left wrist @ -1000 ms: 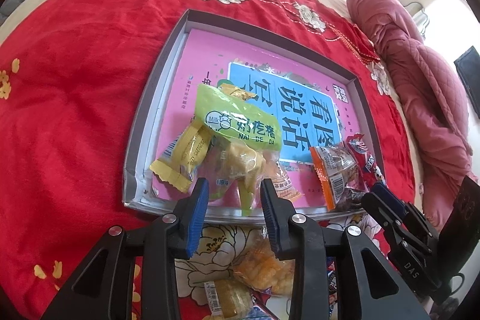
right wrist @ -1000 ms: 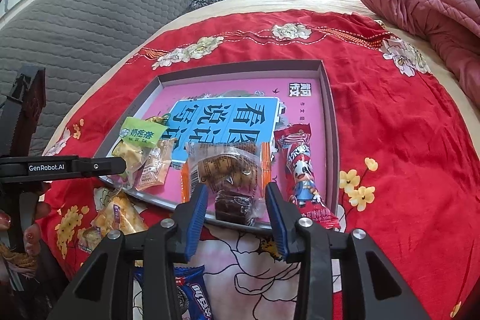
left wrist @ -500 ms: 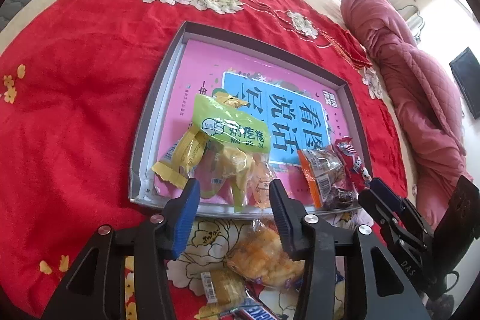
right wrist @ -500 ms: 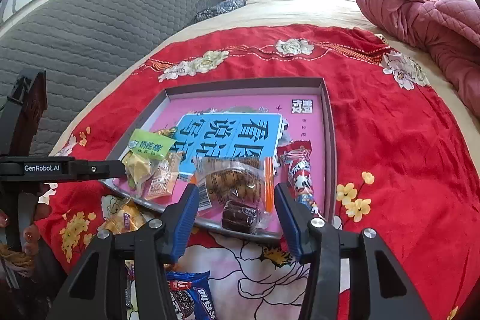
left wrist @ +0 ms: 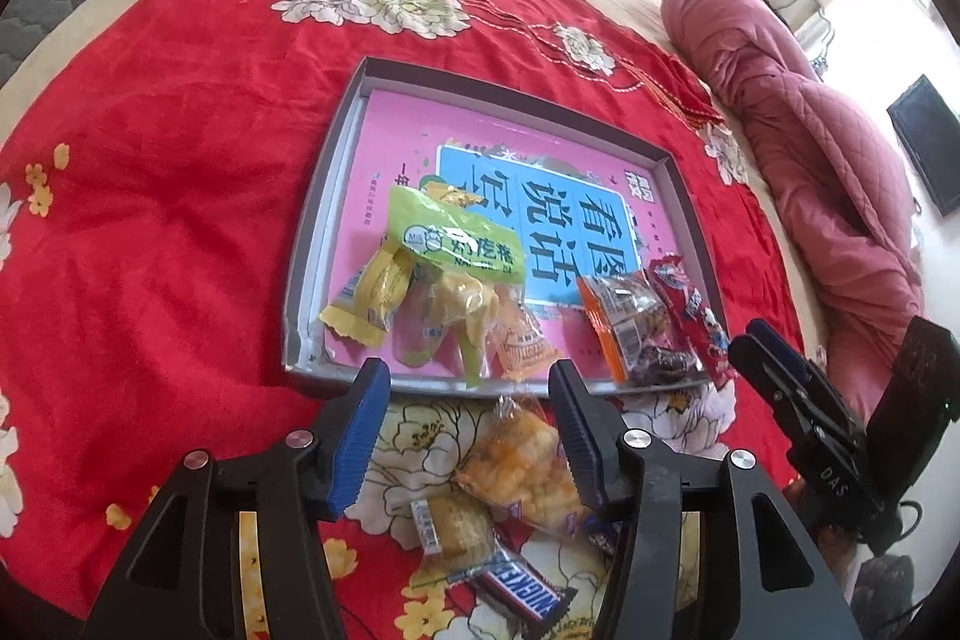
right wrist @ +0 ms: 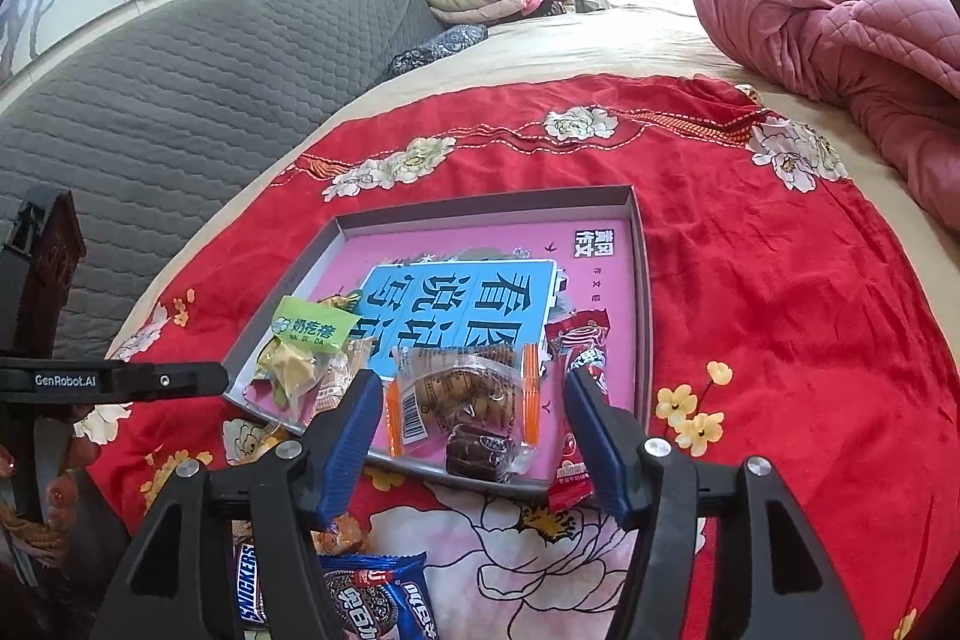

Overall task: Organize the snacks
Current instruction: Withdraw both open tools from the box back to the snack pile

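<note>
A grey tray (left wrist: pixel 324 196) (right wrist: pixel 642 280) with a pink and blue printed floor lies on the red bedspread. Along its near edge lie a green-topped snack bag (left wrist: pixel 453 244) (right wrist: pixel 309 331), a yellow candy (left wrist: pixel 369 295), an orange-edged clear cookie pack (left wrist: pixel 624 319) (right wrist: pixel 459 391), a dark wrapped sweet (right wrist: pixel 480 451) and a red packet (left wrist: pixel 690 316) (right wrist: pixel 585 346). My left gripper (left wrist: pixel 468 373) hovers just short of the tray, jaws opening, nothing between them. My right gripper (right wrist: pixel 474 385) is also opening, its pads standing off either side of the cookie pack.
Loose on the bedspread short of the tray: an orange puffed-snack bag (left wrist: pixel 519 460), a small cake pack (left wrist: pixel 453 526), a Snickers bar (left wrist: pixel 528 589) (right wrist: pixel 249 589) and a blue Oreo pack (right wrist: pixel 384 601). A pink quilt (right wrist: pixel 840 40) is bunched at the right, a grey sofa (right wrist: pixel 150 100) at the left.
Both grippers' jaws have spread wider and drawn back from the tray. The green-topped bag and the cookie pack stay lying in the tray. The left view has risen, uncovering more loose snacks.
</note>
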A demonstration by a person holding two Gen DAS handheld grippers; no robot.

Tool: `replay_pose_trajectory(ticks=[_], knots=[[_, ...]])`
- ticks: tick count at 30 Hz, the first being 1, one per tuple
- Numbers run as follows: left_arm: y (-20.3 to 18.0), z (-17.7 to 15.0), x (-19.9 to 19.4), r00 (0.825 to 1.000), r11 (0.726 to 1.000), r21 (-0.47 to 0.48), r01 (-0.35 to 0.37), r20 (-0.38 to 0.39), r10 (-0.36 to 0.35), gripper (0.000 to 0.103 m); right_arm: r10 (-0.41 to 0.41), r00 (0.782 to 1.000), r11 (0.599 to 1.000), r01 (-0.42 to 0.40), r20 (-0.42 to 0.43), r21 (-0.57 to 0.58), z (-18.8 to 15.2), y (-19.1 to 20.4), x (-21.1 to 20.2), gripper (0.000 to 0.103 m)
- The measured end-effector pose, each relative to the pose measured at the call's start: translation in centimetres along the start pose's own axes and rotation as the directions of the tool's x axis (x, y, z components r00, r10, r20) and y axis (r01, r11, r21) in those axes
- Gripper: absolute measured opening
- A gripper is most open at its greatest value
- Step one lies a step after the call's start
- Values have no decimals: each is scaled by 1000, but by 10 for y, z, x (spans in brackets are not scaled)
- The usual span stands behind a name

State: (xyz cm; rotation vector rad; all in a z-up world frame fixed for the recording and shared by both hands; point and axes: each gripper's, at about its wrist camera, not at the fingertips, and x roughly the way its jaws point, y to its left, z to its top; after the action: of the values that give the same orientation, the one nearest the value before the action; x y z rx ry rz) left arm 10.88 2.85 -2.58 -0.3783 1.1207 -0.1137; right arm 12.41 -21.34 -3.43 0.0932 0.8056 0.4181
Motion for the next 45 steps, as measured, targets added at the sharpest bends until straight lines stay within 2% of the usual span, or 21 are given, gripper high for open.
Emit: replay_pose_trajectory(ticks=[8,12,23,38,42,45], knots=[[1,-10,-9,1000,1000,21,-13,-15,13,58,11,1000,1000,-11,12,-12,-4,4,-10,64],[0,-14,-13,1000,999,29,-17,-19,17,61,20,1000,1000,-19,13,-15,-7,7,-14,68],[2,-29,-8,997,999,46,-28,-65,31,63,42,999,997,-43,-19,-57,-17,20,-17,69],[0,-40,-2,994,997,65,-30,-103,37,63,62,995,997,-66,-81,-50,-33,31,-20,70],[-2,-44,1,992,996,79,-30,-122,39,63,51,992,997,-57,-115,-53,-39,34,-18,78],[-4,-47,5,990,996,86,-33,-135,44,63,45,988,997,-54,-150,-57,-44,36,-14,78]])
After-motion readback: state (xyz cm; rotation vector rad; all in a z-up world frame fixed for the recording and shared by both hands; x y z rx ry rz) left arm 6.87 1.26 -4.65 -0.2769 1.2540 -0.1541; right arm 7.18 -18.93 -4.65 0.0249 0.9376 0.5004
